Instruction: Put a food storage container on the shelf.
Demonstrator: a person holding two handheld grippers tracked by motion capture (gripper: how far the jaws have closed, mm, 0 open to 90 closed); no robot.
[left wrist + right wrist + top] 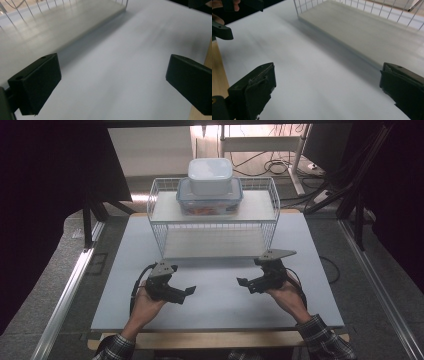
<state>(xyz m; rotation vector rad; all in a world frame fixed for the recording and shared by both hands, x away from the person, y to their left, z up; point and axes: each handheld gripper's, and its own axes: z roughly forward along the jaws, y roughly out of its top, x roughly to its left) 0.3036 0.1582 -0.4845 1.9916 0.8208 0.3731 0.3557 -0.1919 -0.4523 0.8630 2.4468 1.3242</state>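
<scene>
left gripper [191, 291] spread wide – nothing in it, right gripper [240, 282] same, both near the wire rack [161, 228], two stacked tubs [210, 187] up top

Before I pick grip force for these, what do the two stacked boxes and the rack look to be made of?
White box: opaque, matte plastic, by its soft rounded corners. Lower box: clear, glossy plastic with a bluish lid; orange contents show through. Rack: thin white-coated metal wire, probably; its shelves look like pale matte board.

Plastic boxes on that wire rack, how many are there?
2. A clear box with a blue-edged lid sits on the wire rack's top shelf; a smaller white box is stacked on it. None seems hidden.
</scene>
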